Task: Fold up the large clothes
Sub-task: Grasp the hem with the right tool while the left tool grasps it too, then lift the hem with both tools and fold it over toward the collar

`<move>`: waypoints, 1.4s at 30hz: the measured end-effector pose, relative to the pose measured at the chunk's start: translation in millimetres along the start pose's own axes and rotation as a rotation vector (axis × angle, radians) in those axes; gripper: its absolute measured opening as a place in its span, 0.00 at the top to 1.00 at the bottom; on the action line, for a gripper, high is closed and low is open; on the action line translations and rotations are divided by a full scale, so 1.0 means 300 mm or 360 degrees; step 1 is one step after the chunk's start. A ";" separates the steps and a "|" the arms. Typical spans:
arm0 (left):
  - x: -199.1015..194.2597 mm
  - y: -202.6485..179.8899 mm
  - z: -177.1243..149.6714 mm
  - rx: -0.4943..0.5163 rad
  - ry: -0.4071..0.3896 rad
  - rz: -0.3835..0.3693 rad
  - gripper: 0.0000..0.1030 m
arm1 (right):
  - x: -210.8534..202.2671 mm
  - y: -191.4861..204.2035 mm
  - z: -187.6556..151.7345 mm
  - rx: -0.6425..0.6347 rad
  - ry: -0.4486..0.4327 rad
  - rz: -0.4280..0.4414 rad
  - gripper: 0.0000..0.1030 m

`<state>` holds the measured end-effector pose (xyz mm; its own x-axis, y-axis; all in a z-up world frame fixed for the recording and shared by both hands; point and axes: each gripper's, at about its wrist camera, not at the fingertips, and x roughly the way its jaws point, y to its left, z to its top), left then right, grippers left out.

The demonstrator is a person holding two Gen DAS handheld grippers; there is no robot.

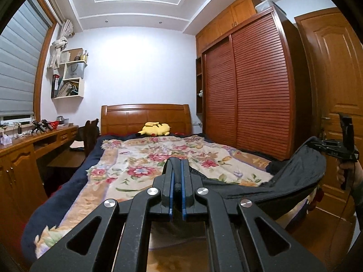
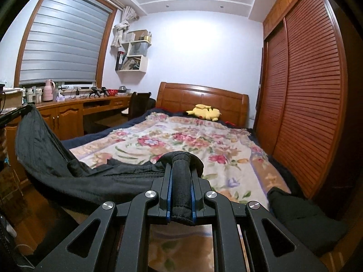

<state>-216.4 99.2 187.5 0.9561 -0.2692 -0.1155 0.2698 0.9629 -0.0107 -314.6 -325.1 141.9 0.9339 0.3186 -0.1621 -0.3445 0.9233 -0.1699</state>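
A large black garment (image 1: 292,176) hangs stretched between my two grippers above the foot of the bed. My left gripper (image 1: 177,165) is shut on a thin edge of it. My right gripper (image 2: 180,161) is shut on a ribbed cuff or hem (image 2: 180,188) of the same garment (image 2: 68,167). In the left wrist view the right gripper (image 1: 340,145) shows at the far right, held in a hand, with the cloth sagging between. Another part of the garment (image 2: 295,206) lies at the bed's lower right.
The bed has a floral blanket (image 1: 158,165) over a dark blue cover, with a yellow plush toy (image 1: 155,128) by the wooden headboard. A wooden desk (image 1: 27,140) and chair stand left. A slatted wardrobe (image 1: 249,95) and a door (image 1: 335,79) stand right.
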 end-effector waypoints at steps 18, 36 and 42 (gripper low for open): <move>0.491 0.146 -0.379 -0.0162 0.0494 0.0143 0.95 | 0.585 0.008 -0.327 0.0082 0.0439 0.0124 0.88; 0.963 0.301 -0.376 -0.0279 0.0671 0.0249 0.94 | 1.231 -0.081 -0.228 0.0048 0.0588 0.0029 0.88; 1.106 0.313 -0.360 -0.0237 0.0679 0.0287 0.94 | 1.441 -0.111 -0.219 0.0060 0.0608 -0.0010 0.87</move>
<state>113.9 102.5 40.8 0.8458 -0.0949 -0.5251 0.0549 0.9943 -0.0912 94.3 -232.2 13.7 0.8306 0.2169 -0.5128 -0.3287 0.9344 -0.1372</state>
